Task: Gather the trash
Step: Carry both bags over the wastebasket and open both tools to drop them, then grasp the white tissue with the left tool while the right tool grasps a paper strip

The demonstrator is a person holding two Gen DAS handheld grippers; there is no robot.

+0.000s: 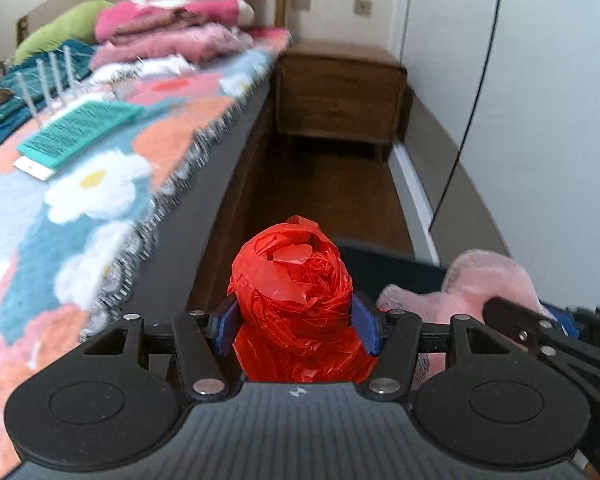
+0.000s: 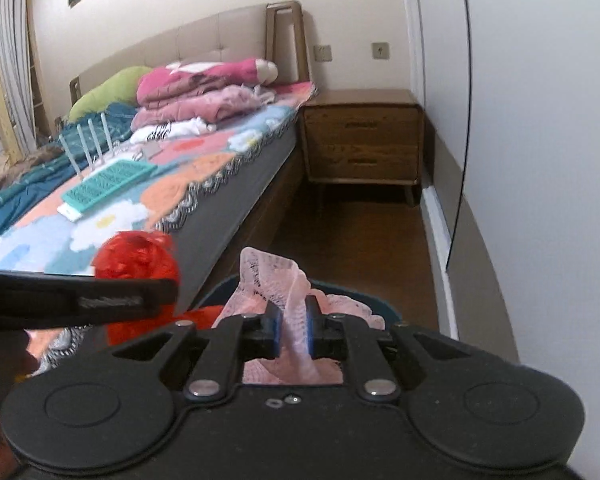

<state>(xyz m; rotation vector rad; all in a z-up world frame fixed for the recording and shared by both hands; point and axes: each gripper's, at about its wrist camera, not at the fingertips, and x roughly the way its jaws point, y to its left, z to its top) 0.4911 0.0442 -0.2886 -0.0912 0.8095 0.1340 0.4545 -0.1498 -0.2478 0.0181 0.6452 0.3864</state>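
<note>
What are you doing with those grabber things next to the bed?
A person is picking up trash with two hand-held grippers. The left gripper is squeezing a crumpled red plastic bag. The right gripper is pinching a pink mesh scrap. Both are held up beside the bed, above a dark bin.

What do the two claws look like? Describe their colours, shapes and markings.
Both the left claw and the right claw are matte black, with blue pads on the fingers, silver rivets at the linkage pivots, two round raised discs on the body and a ribbed centre panel. No sleeve or cable shows on either.
</note>
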